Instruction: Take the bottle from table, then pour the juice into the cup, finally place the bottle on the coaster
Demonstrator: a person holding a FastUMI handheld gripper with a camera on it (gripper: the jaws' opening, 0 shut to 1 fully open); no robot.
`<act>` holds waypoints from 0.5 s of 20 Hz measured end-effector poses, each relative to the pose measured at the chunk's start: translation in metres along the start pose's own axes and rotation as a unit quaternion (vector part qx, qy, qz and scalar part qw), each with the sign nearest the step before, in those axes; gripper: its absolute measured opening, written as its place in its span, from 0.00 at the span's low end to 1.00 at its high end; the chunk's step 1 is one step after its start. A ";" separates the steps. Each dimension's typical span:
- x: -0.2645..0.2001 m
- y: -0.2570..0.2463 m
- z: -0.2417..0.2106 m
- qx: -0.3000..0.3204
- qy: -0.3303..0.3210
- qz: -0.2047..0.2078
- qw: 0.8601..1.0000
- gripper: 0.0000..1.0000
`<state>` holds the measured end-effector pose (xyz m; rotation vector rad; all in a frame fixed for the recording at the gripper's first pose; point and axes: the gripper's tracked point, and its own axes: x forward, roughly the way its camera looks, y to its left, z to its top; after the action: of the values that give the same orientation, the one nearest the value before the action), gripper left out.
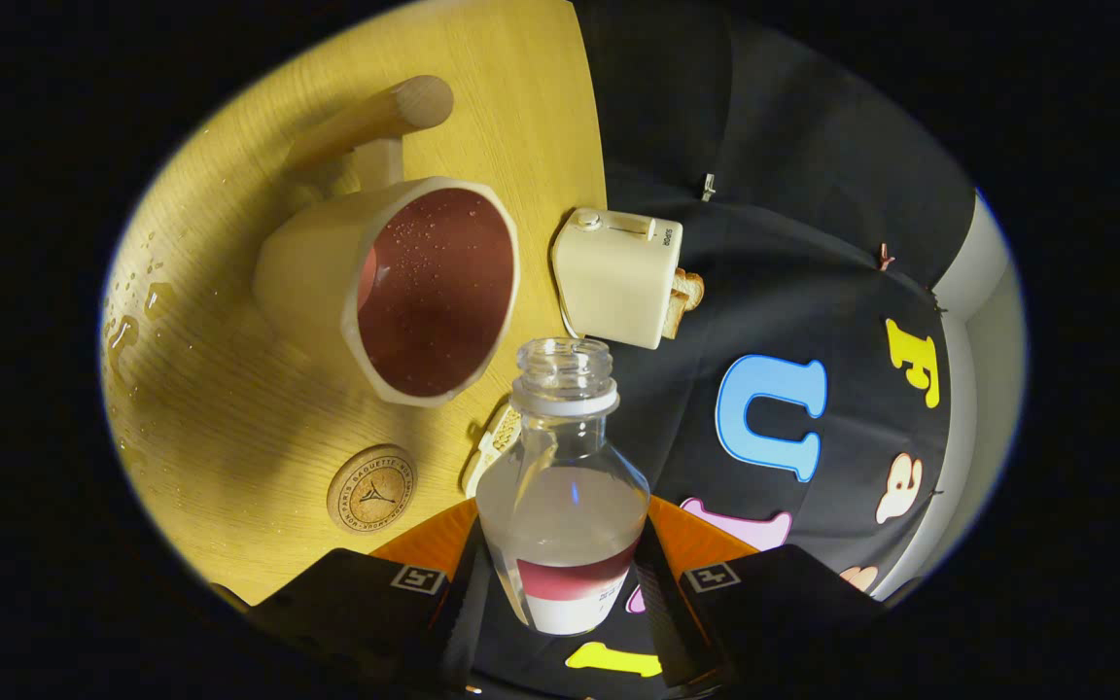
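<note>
My gripper (560, 583) is shut on a clear, uncapped bottle (562, 476), its fingers pressing on both sides of the lower body near the red and white label. Clear liquid sits in the bottle's lower half. The whole view is rolled, so the bottle is tilted over the wooden table (229, 408). Its open mouth lies just beside the rim of a cream cup (395, 292) with a dark red inside and a wooden handle. Droplets cling to the cup's inner wall. A round cork coaster (372, 489) lies on the table near the cup, beside my left finger.
A cream toy toaster (618, 277) with bread slices stands at the table's edge beyond the bottle's mouth. Spilled drops of water (127, 331) glisten on the wood on the cup's far side. A small pale object (490, 447) lies partly behind the bottle.
</note>
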<state>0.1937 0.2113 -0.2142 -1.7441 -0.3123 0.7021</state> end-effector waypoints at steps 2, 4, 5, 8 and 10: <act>0.002 -0.002 0.002 -0.010 -0.003 -0.002 1.000 0.74; 0.003 -0.005 0.003 -0.027 -0.007 -0.003 1.000 0.74; 0.003 -0.006 0.002 -0.033 -0.007 -0.002 0.999 0.74; 0.005 -0.010 0.001 -0.042 -0.008 -0.004 0.999 0.73; 0.005 -0.011 0.003 -0.049 -0.010 -0.006 0.999 0.73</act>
<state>0.1973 0.2197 -0.2055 -1.8268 -0.3758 0.7058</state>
